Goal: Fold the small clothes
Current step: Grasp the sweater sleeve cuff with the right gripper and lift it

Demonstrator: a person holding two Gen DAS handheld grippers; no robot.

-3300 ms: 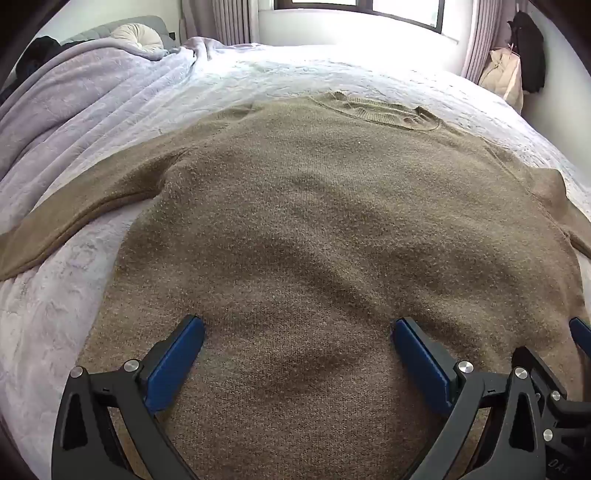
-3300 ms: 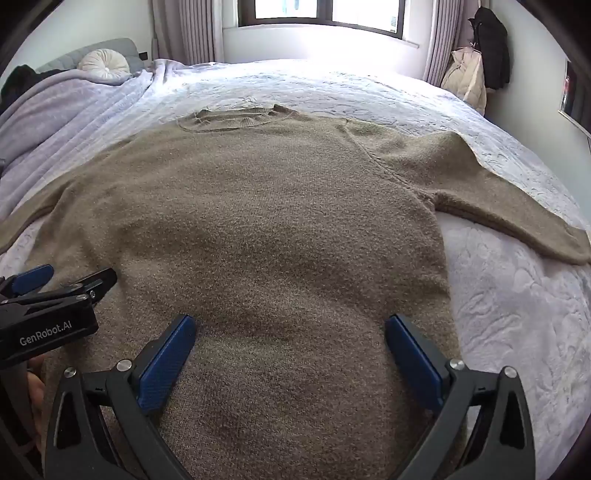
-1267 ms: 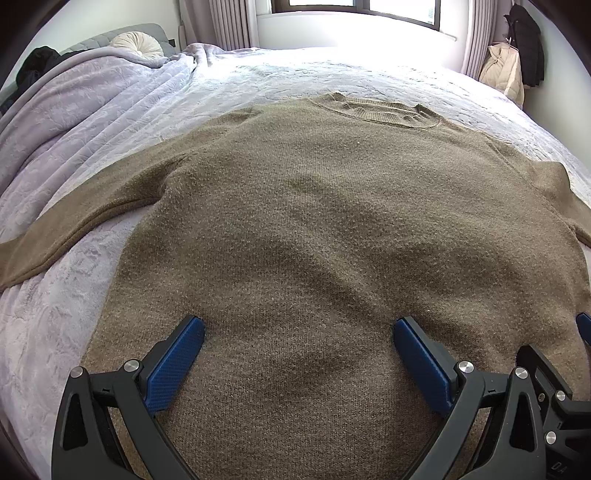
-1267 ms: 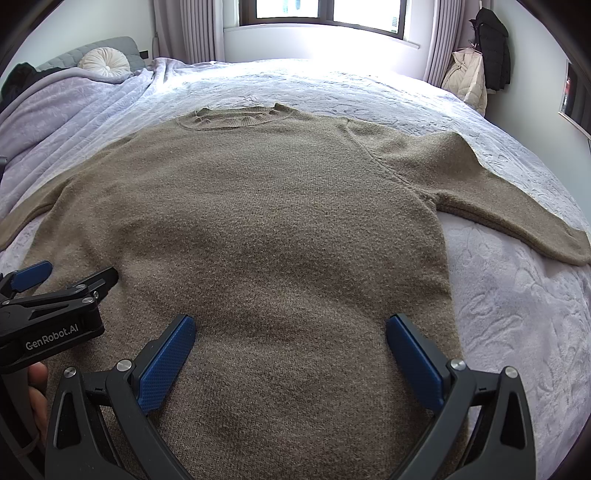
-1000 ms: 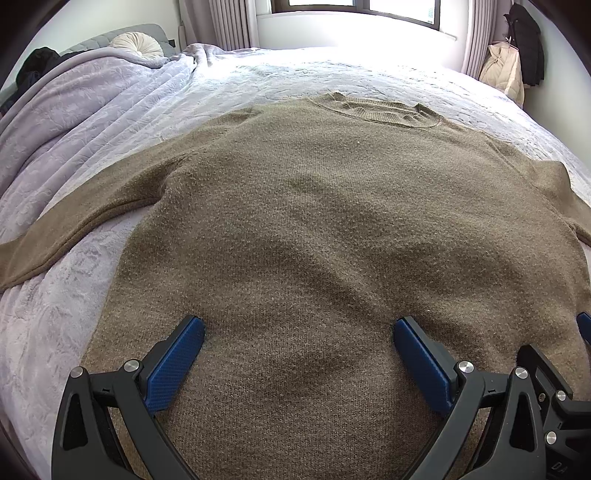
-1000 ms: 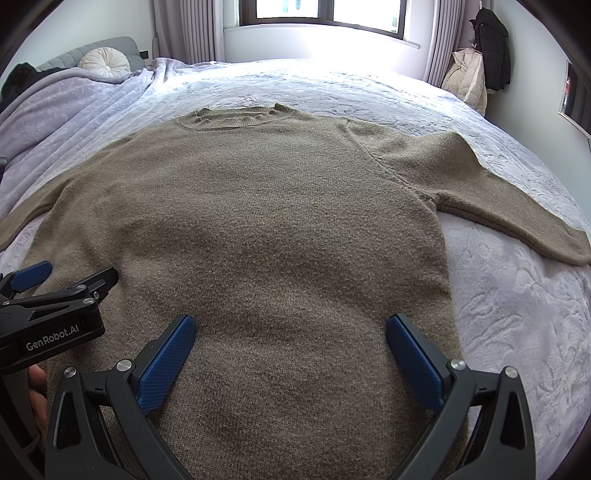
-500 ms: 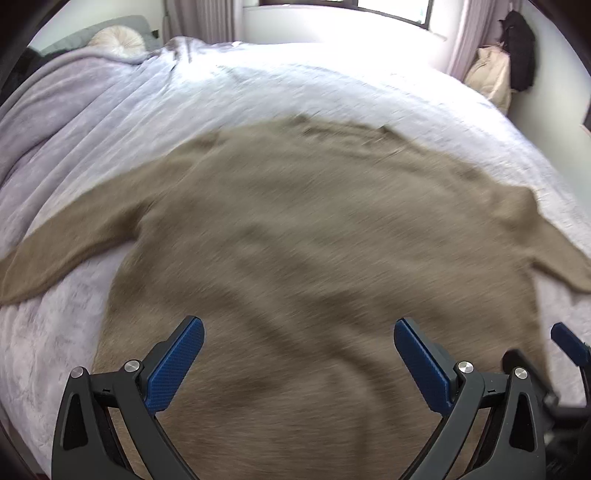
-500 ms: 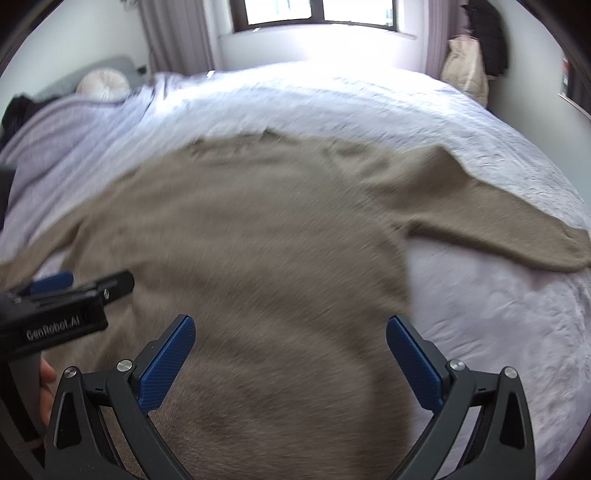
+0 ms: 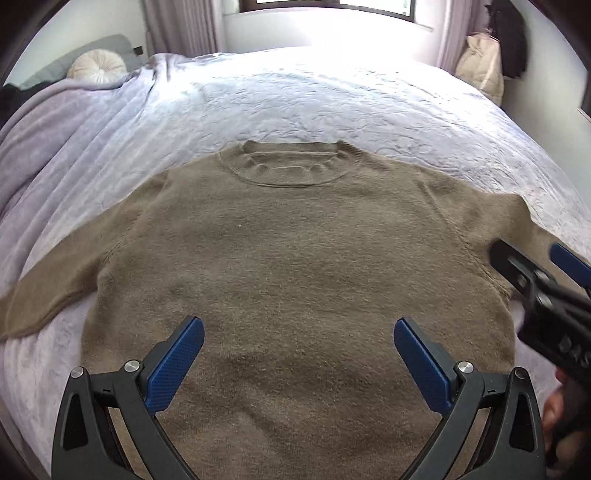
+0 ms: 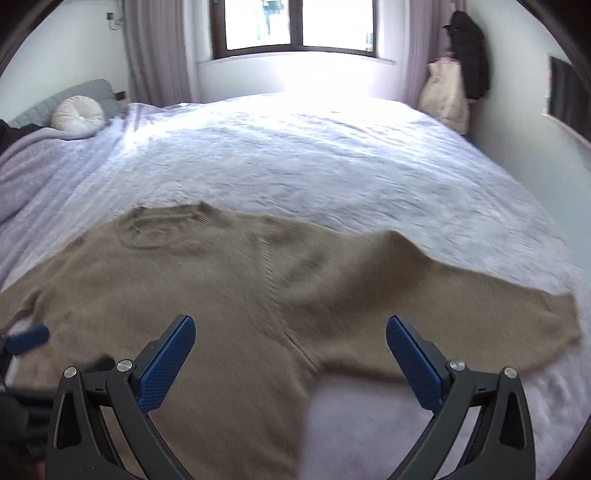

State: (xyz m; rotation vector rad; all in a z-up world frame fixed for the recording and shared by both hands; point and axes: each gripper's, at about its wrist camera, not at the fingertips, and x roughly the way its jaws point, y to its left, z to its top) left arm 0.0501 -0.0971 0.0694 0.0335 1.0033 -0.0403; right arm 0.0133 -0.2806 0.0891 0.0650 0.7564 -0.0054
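Observation:
A brown knit sweater (image 9: 295, 266) lies flat on the bed, collar (image 9: 291, 166) away from me, both sleeves spread out sideways. My left gripper (image 9: 298, 343) hangs open above the sweater's lower body, with nothing between its blue pads. My right gripper (image 10: 290, 341) is open too, above the sweater (image 10: 229, 291) near its right armpit; the right sleeve (image 10: 480, 317) stretches off to the right. The right gripper also shows at the right edge of the left wrist view (image 9: 535, 273). A left gripper fingertip (image 10: 27, 339) appears at the left edge of the right wrist view.
The sweater rests on a pale lilac quilted bedspread (image 9: 332, 103). A lilac blanket (image 9: 44, 122) and a round white cushion (image 9: 98, 68) lie at the far left. A window (image 10: 295, 26), curtains, a beige bag (image 10: 445, 96) and a dark coat (image 10: 467, 55) stand beyond the bed.
Both grippers have risen and pulled back from the sweater, so more bed shows. The right gripper has shifted to the right, toward the right sleeve. Both stay open.

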